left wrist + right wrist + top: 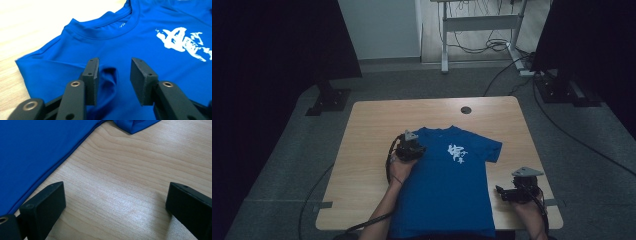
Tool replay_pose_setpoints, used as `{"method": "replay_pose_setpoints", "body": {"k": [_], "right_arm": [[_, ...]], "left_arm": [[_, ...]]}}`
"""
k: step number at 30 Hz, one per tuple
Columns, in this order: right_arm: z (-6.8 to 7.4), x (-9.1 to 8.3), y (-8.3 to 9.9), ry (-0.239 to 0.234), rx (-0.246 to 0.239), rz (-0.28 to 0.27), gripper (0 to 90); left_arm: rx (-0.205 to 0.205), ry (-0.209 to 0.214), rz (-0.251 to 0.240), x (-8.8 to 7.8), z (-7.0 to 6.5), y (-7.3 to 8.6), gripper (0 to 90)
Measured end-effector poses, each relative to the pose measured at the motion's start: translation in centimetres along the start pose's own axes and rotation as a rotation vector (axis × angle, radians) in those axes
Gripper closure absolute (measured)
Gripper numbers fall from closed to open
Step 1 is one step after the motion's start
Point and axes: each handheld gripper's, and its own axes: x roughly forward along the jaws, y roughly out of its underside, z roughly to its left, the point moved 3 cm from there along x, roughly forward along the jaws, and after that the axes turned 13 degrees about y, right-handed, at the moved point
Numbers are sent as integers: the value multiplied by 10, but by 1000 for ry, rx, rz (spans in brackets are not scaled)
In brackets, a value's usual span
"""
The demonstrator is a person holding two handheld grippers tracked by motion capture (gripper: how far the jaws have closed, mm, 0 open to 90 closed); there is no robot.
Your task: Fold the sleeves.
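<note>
A blue T-shirt [447,185] with a white print [457,154] lies front up on the wooden table [372,130], its hem at the near edge. My left gripper [419,149] rests on the shirt's left shoulder, below the collar. In the left gripper view the jaws of my left gripper [113,62] stand apart over the shirt [125,47]. A small raised fold of cloth sits between them, close to the left pad, and is not squeezed. My right gripper [498,190] is open over bare wood right of the shirt. In the right gripper view its jaws [116,187] are wide apart beside the shirt's edge [37,150].
A round cable hole [466,109] sits near the table's far edge. Black stand bases stand on the floor at the left [329,97] and right [562,90]. A white desk frame [479,25] and cables lie beyond. The right sleeve [135,125] lies ahead of my right gripper.
</note>
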Motion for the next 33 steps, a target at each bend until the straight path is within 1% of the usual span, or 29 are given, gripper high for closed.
{"method": "replay_pose_setpoints", "body": {"k": [4,8,11,14,18,22,25,30,33], "right_arm": [[0,0,0,0,0,1,25],[0,0,0,0,0,1,25],[0,0,0,0,0,1,25],[0,0,0,0,0,1,25],[0,0,0,0,0,1,25],[0,0,0,1,0,1,25],[0,0,0,1,0,1,25],[0,0,0,1,0,1,25],[0,0,0,1,0,1,25]], "left_arm": [[5,-2,-14,-10,0,-3,544],[4,-17,-20,-20,4,-4,527],[-10,-28,-27,-27,9,-4,519],[-24,-37,-21,-33,16,-1,500],[-51,-31,-9,-36,23,7,476],[-63,-25,11,-39,29,18,451],[-71,-5,16,-41,31,26,430],[-59,10,44,-41,29,38,419],[-43,-17,73,-40,29,45,419]]}}
